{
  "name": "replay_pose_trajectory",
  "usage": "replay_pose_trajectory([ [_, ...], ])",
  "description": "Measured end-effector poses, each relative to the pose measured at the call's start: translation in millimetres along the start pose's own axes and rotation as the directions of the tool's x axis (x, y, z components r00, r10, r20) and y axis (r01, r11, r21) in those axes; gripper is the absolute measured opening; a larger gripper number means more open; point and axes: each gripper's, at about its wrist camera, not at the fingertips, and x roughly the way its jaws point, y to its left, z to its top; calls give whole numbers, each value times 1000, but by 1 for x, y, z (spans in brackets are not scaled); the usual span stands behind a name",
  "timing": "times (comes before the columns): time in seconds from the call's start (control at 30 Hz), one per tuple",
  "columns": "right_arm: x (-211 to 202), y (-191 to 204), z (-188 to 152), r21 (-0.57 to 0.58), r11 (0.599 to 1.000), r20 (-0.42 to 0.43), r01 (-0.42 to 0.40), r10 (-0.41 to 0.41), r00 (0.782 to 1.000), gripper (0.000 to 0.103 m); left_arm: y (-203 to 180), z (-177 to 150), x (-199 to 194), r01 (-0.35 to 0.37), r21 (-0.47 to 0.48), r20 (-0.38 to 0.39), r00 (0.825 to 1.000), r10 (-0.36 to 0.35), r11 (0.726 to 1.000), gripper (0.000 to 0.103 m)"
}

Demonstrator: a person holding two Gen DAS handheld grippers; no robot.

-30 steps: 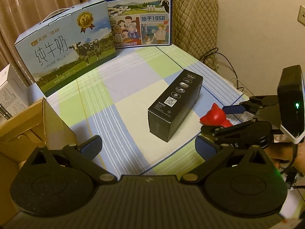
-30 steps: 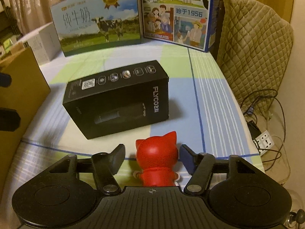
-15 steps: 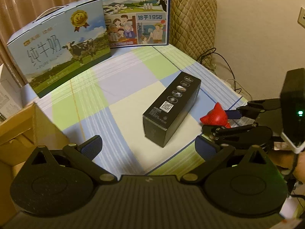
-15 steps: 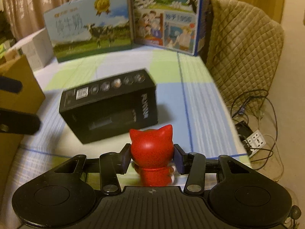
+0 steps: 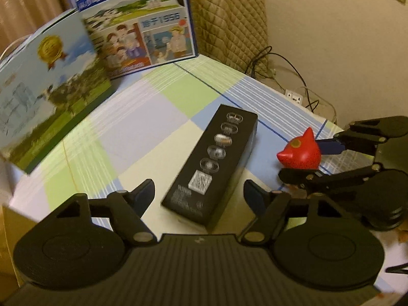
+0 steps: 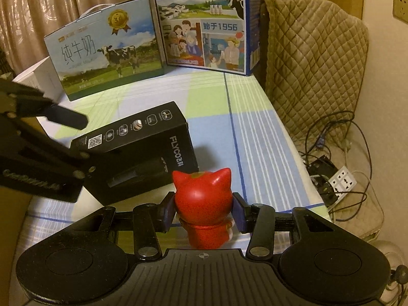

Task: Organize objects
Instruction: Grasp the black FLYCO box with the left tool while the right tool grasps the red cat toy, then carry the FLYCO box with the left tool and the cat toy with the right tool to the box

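Note:
A long black box [image 5: 213, 164] lies on the checked tablecloth [image 5: 142, 117]. My left gripper [image 5: 199, 197] straddles its near end, jaws closing, with a gap left between the pads and the box. In the right wrist view that box [image 6: 137, 150] lies left of centre, and the left gripper's fingers [image 6: 67, 117] reach in over its left end. A red cat figurine [image 6: 204, 199] sits between the pads of my right gripper [image 6: 204, 210], which is shut on its head. From the left wrist view the figurine [image 5: 301, 151] shows at the right, held in the right gripper [image 5: 313, 159].
Two milk cartons stand at the back: a pale one with a cow [image 6: 107, 48] and a blue one [image 6: 204, 23]. A quilted chair back [image 6: 311, 58] stands right of the table, cables and a power strip [image 6: 341, 183] below it. A cardboard box edge [image 5: 10, 229] is at the left.
My left gripper has moved in over the near end of the black box and its jaws have narrowed. My right gripper has shut on the red figurine and lifted it slightly.

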Motion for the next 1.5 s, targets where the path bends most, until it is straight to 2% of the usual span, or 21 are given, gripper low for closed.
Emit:
replay_pose_trajectory([
  [0.17, 1, 0, 1, 5, 1000, -1, -3, 3, 1000, 43, -2, 15, 14, 28, 67, -29, 999, -26, 997, 64],
  [0.23, 1, -1, 1, 8, 1000, -4, -3, 3, 1000, 43, -4, 20, 18, 37, 75, -39, 999, -34, 996, 56],
  [0.33, 1, -2, 1, 10, 1000, -6, -4, 4, 1000, 43, -8, 24, 24, 61, 75, -66, 996, -56, 995, 51],
  [0.5, 1, -2, 1, 9, 1000, -2, 0, 0, 1000, 43, -8, 22, 24, 64, 13, -95, 993, -62, 998, 39],
  [0.6, -4, -3, 1, 19, 1000, 1, -6, 6, 1000, 43, -8, 16, 16, 55, -34, -120, 991, -59, 998, 38],
  [0.97, -67, 14, -24, 10, 999, 39, -37, 36, 999, 43, -22, -32, -55, 31, -181, -121, 991, -53, 983, 38],
  [1.2, -121, 39, -70, -7, 997, 51, -75, 75, 996, 43, -45, -81, -108, 28, -249, -104, 993, -55, 968, 38],
  [1.5, -166, 65, -135, -30, 996, 27, -90, 91, 996, 43, -71, -153, -169, 17, -366, -66, 997, -45, 930, 38],
])
